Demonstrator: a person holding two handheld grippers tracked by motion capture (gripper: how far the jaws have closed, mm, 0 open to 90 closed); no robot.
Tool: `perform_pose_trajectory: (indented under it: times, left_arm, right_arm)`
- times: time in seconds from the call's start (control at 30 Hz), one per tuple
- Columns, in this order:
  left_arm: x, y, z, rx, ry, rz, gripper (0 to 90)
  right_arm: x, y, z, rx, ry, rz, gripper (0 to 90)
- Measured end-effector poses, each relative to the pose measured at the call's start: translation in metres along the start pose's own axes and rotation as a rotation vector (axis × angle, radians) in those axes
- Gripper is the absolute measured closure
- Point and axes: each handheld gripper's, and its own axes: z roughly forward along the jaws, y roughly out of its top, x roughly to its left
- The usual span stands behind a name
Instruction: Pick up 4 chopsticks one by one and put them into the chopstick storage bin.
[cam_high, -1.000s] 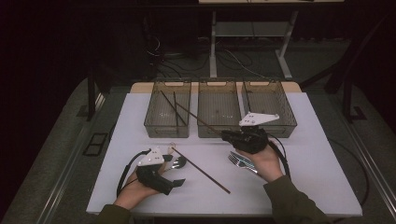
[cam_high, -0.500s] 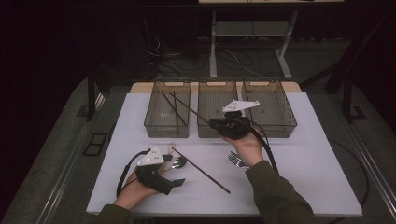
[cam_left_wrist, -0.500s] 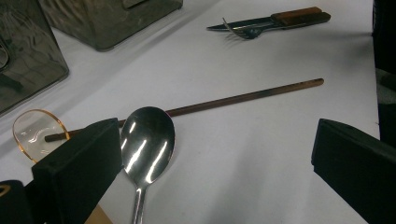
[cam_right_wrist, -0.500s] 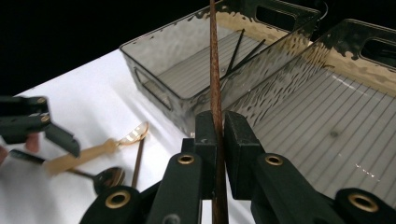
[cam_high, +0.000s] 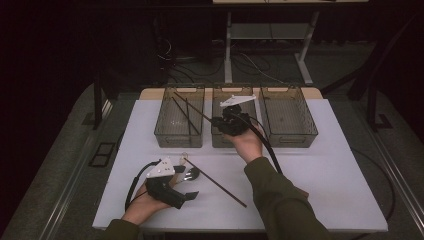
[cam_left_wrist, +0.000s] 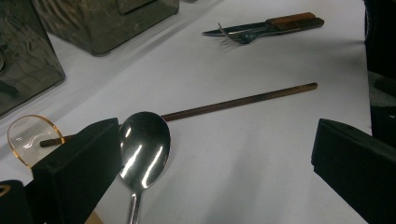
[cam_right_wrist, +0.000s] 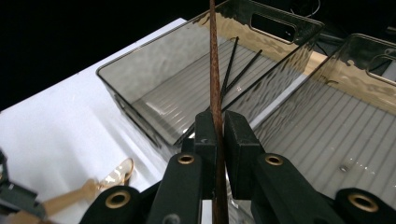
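In the high view, the right gripper (cam_high: 218, 121) is held over the middle clear plastic bin (cam_high: 232, 138), a thin dark wooden chopstick (cam_high: 192, 108) slanting toward ten o'clock over the left clear plastic bin (cam_high: 179, 135). In the left gripper view, the left gripper (cam_left_wrist: 210, 172) is seen with fingers released, wide apart above the white bench (cam_left_wrist: 261, 154), a shiny steel spoon (cam_left_wrist: 143, 149) lying beside one finger at nine o'clock. In the right gripper view, that chopstick (cam_right_wrist: 215, 84) is clamped between the fingers.

Dark brown chopstick (cam_right_wrist: 214, 70), smoky grey ribbed bins (cam_right_wrist: 154, 84), white table (cam_left_wrist: 261, 154) — shiny silver spoon (cam_left_wrist: 144, 147), black-jawed hand-held gripper (cam_right_wrist: 217, 135)

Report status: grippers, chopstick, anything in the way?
Right gripper shut on chopstick, tip over left bin. Left gripper open by spoon. Nothing in the way.
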Motion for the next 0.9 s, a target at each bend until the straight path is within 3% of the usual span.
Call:
perform_pose_trajectory:
  times: [0.4,0.9]
  left_arm:
    - [0.0,0.001,0.0,0.006,-0.004,0.022,1.0]
    - [-0.001,0.001,-0.001,-0.006,-0.011,0.016,1.0]
  right_arm:
    - [0.005,0.02,0.036,0.046,-0.017,0.009,83.9]
    - [0.005,0.04,0.085,0.12,-0.096,0.059,83.8]
